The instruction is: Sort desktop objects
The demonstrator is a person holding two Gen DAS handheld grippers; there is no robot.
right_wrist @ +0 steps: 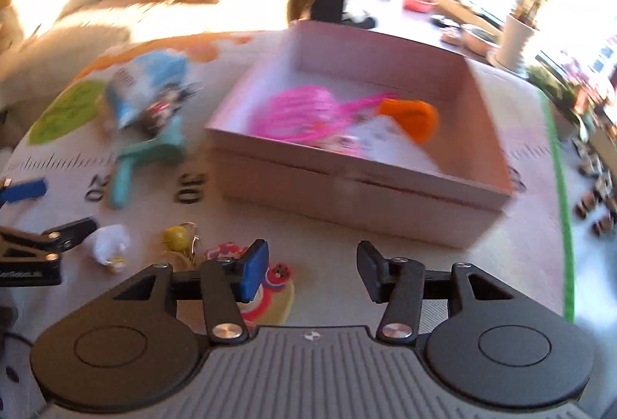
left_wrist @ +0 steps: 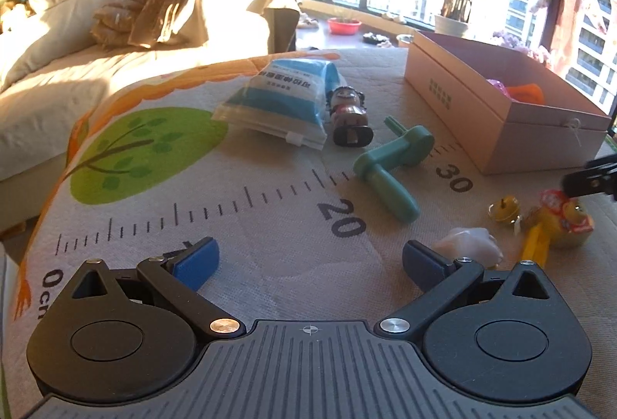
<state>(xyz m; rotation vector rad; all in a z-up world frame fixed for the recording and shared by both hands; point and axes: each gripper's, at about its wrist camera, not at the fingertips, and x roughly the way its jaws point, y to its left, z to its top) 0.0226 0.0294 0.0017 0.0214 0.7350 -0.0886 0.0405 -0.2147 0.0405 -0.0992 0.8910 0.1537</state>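
While both grippers hang with fingers spread and empty, the pink box [right_wrist: 358,195] sits on the table's far right.
Only the right wrist view sees inside: pink netting [right_wrist: 300,116] and an orange piece [right_wrist: 414,118]; the left shows the doll [left_wrist: 349,110] and green handle [left_wrist: 389,164].

The left gripper [left_wrist: 310,261] sits low and level, its two blue-padded fingers [left_wrist: 196,262] spread wide with nothing between them. The right gripper [right_wrist: 311,274] is likewise parted and empty, one blue pad [right_wrist: 252,274] facing a dark opposite finger across a clear gap, though its view is blurred. Each shows at the edge of the other's view: the right gripper's black tip at the left camera's far right, the left gripper's fingers at the right camera's far left.
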